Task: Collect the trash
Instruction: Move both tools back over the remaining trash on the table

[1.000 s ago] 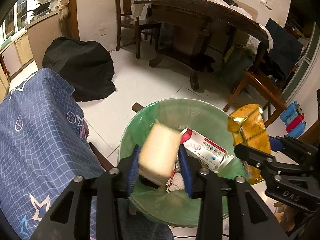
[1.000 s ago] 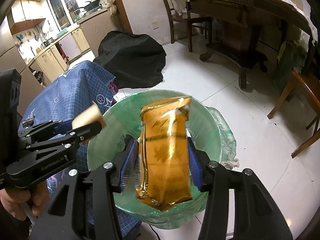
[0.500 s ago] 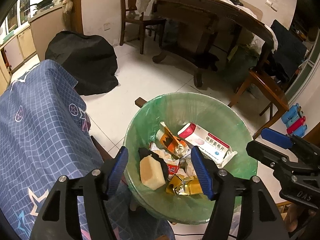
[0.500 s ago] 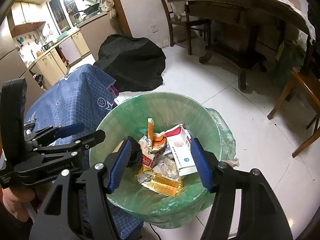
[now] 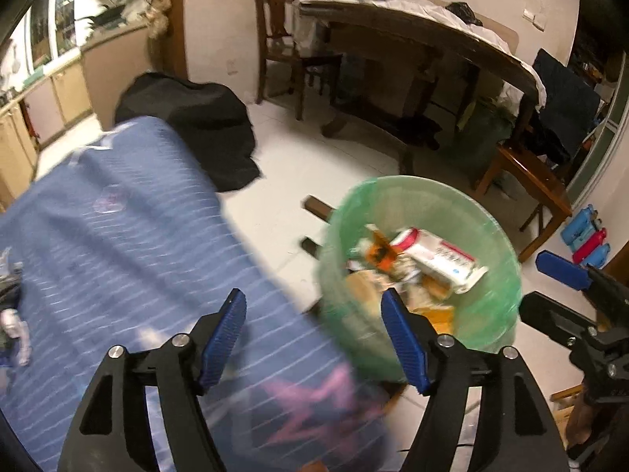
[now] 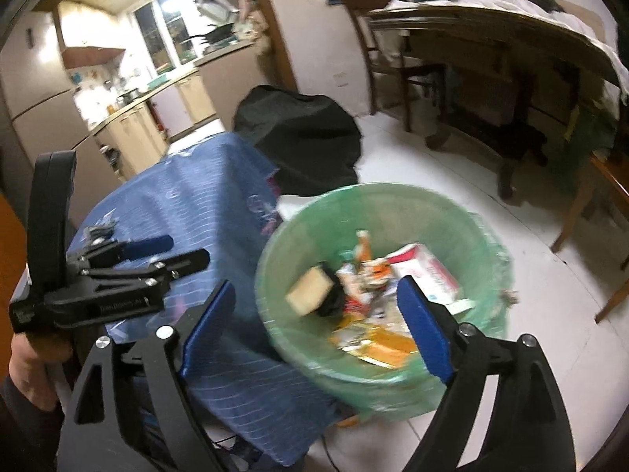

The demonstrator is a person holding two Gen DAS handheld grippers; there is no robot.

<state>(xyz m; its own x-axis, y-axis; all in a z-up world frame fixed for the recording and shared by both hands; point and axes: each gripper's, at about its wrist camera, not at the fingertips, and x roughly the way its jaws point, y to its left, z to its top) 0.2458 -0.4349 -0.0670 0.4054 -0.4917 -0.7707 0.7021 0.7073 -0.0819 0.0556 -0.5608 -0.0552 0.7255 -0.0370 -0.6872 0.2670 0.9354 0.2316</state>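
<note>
Left wrist: blue cloth (image 5: 118, 244) fills left, green bin (image 5: 422, 271) w/ trash (image 5: 440, 263) at right. Left gripper (image 5: 314, 338) wide, empty, jaws just opened further. Right wrist: right gripper (image 6: 314, 334) likewise, over bin rim, sponge (image 6: 308, 289) inside.

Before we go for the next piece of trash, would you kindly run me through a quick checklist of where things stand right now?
1. Left gripper empty: ok; its jaws have just been opening and nothing is between them.
2. Right gripper empty: ok; its jaws have also just been opening, nothing between them.
3. Sponge inside the green-lined bin: ok.
4. Gold wrapper inside the bin: ok, lying at the near side.
5. More trash to collect: ok; small items lie on the blue tablecloth, though what they are is too blurred to tell.
6. Sharp view for aiming: not ok, both views are motion-blurred.
</note>
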